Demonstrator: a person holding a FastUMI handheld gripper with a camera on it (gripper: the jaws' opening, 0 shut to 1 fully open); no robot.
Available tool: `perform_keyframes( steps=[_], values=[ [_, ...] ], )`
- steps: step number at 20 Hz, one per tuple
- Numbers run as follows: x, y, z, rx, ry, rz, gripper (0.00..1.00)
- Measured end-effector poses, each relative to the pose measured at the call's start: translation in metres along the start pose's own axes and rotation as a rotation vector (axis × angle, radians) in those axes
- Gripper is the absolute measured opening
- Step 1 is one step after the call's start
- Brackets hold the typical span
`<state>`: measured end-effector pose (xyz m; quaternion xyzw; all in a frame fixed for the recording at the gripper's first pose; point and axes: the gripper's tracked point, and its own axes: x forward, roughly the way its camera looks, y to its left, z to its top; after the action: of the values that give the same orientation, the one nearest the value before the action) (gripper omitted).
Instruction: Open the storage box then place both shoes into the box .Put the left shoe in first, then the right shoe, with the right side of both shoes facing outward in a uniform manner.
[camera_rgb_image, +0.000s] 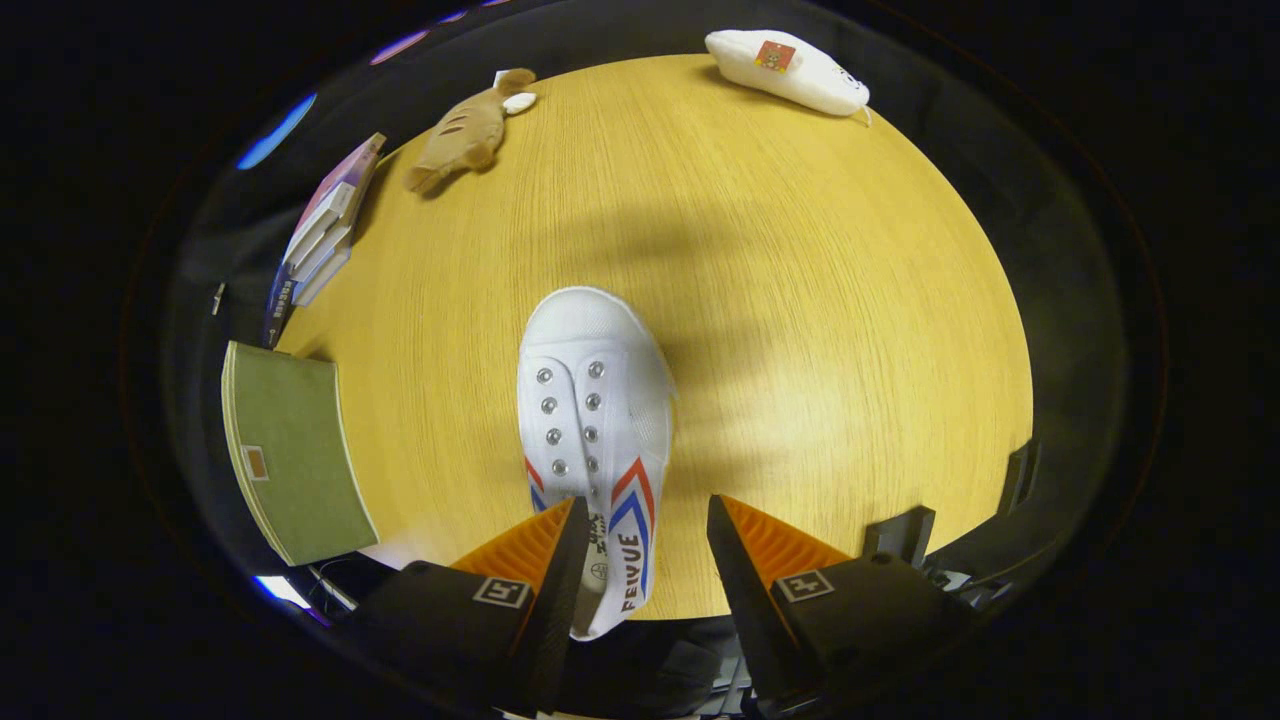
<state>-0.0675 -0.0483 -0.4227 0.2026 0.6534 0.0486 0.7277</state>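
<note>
Gripper view
Hand-held gripper (640, 515): its 2 fingers stand apart, clamped on nothing; each has a ridged wedge-shaped face, and each body carries 1 small square marker.
Near shoe (592, 430): a white canvas shoe with a smooth rounded rubber toe cap and 2 rows of 4 metal eyelets with no laces in view. Red and blue chevron stripes run along its sides. It lies on the worktop with the toe pointing away from the fingers. Its heel end reaches back between the fingers, close against the left finger and apart from the right one.
Far shoe (788, 70): a second white shoe lying on its side at the far edge of the worktop, well beyond the fingers, with a small red square patch showing.
Storage box (290, 460): a flat olive-green object with pale edges and a small tan label, left of the left finger at the worktop edge. I take it for the box; whether it is open, and what is in it, cannot be told.
Worktop (800, 300): pale yellow wood with fine straight grain.
Plush toy (465, 130): soft tan fabric, fish-like shape with darker stripes, at the far left.
Books (325, 230): a small stack lying near the plush toy, beyond the green object.
</note>
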Motion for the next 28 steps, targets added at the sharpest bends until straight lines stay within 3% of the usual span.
perform_keyframes(
  steps=[4,7,10,12,19,24,28],
  values=[
    [0.017,0.008,0.002,-0.026,0.036,0.009,0.65],
    [0.015,0.007,0.002,-0.063,0.061,-0.015,0.48],
    [0.018,0.003,0.005,-0.029,0.074,-0.005,0.10],
    [0.012,0.004,0.004,0.028,0.066,0.046,0.05],
    [-0.029,0.028,0.009,0.109,0.010,0.138,0.05],
    [-0.083,0.082,0.019,0.062,-0.053,0.198,0.05],
    [-0.127,0.149,0.024,0.058,-0.074,0.292,0.05]
  ],
)
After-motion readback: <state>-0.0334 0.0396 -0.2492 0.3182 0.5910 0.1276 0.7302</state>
